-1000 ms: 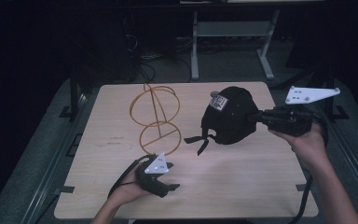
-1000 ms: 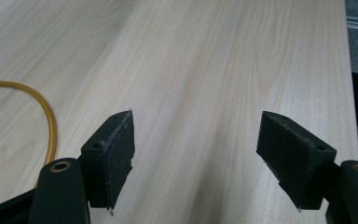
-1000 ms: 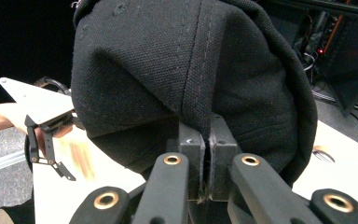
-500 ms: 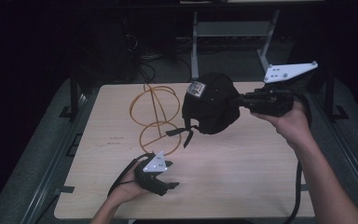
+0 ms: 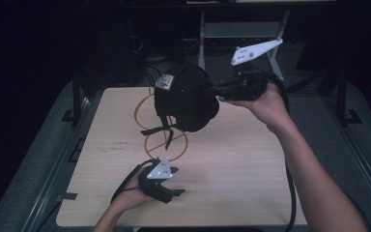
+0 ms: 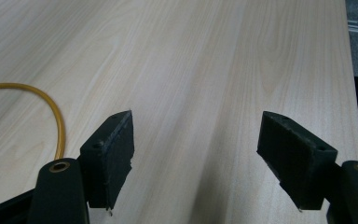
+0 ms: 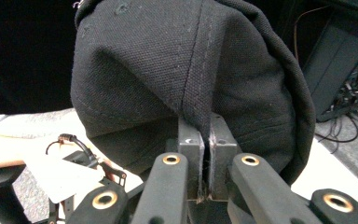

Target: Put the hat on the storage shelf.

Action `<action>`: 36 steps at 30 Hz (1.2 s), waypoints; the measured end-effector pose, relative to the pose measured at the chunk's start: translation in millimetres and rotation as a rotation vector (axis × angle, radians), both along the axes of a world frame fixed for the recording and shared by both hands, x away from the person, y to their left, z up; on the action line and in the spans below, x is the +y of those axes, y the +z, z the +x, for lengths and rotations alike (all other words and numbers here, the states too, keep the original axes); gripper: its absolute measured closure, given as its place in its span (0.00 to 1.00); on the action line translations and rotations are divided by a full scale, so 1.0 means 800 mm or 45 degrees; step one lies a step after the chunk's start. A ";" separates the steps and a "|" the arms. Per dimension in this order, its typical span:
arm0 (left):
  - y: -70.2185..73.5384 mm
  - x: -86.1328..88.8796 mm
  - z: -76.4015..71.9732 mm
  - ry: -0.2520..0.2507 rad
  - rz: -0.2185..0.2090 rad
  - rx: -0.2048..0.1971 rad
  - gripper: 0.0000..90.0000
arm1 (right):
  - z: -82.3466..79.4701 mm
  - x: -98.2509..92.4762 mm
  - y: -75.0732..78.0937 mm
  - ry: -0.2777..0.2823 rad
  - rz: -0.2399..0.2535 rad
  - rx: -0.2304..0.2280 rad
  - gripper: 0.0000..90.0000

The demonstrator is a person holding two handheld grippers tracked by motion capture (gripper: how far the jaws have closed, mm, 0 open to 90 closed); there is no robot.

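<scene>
A black cap (image 5: 186,99) hangs in the air above the far middle of the wooden table (image 5: 232,164), its straps dangling. My right gripper (image 5: 212,91) is shut on a fold of the cap's fabric (image 7: 191,79), with both jaws pressed together in the right gripper view. A yellow wire stand (image 5: 163,128) of looped rings stands on the table just below and behind the cap. My left gripper (image 5: 174,181) rests low at the table's near left, open, nothing between its pads (image 6: 114,156). A curve of the yellow wire (image 6: 37,100) lies to its left.
Black cables trail from both grippers. A white shelf frame (image 5: 241,29) and tangled cords sit on the dark floor beyond the table. Dark rails (image 5: 72,96) flank the table's left and right edges.
My right gripper has lifted the cap higher and carried it left, over the wire stand. The left gripper has stayed in place.
</scene>
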State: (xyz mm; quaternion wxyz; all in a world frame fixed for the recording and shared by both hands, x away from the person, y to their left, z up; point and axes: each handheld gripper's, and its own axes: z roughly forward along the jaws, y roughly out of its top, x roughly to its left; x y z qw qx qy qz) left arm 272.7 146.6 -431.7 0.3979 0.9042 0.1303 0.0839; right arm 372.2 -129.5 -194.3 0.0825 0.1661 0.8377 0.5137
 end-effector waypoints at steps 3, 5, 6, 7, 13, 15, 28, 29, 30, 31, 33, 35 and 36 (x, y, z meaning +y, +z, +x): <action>0.001 0.002 0.003 -0.015 0.007 -0.026 0.30 | 0.008 0.015 0.003 0.016 -0.019 0.009 0.96; 0.001 0.002 0.002 -0.001 0.004 -0.018 0.30 | 0.017 0.028 0.005 0.020 -0.030 0.023 0.96; 0.001 0.002 0.002 0.000 0.003 -0.015 0.30 | 0.020 0.032 0.006 0.020 -0.034 0.028 0.96; 0.001 0.002 0.002 0.000 0.003 -0.015 0.30 | 0.020 0.032 0.006 0.020 -0.034 0.028 0.96; -0.001 0.001 0.002 0.000 0.007 -0.005 0.30 | 0.039 0.052 0.006 0.017 -0.046 0.053 0.96; 0.000 0.001 0.002 -0.001 0.006 -0.005 0.30 | 0.044 0.060 0.006 0.015 -0.037 0.063 0.96; -0.003 -0.001 0.000 -0.016 0.040 -0.023 0.30 | 0.072 0.096 -0.005 -0.015 -0.019 0.091 0.96; -0.003 -0.002 0.000 -0.019 0.049 -0.025 0.30 | 0.073 0.098 -0.006 -0.020 -0.014 0.094 0.96; -0.003 -0.002 0.000 -0.023 0.052 -0.027 0.30 | 0.074 0.100 -0.006 -0.025 -0.011 0.097 0.96; -0.004 -0.003 0.000 -0.024 0.055 -0.028 0.30 | 0.074 0.101 -0.007 -0.026 -0.010 0.095 0.96; -0.004 -0.004 -0.001 -0.020 0.056 -0.036 0.30 | 0.076 0.105 -0.008 -0.031 -0.004 0.094 0.96; -0.004 -0.004 -0.001 -0.030 0.061 -0.049 0.30 | 0.076 0.109 -0.009 -0.036 0.000 0.098 0.96; -0.004 -0.005 -0.001 -0.027 0.060 -0.046 0.30 | 0.078 0.112 -0.009 -0.042 -0.002 0.094 0.96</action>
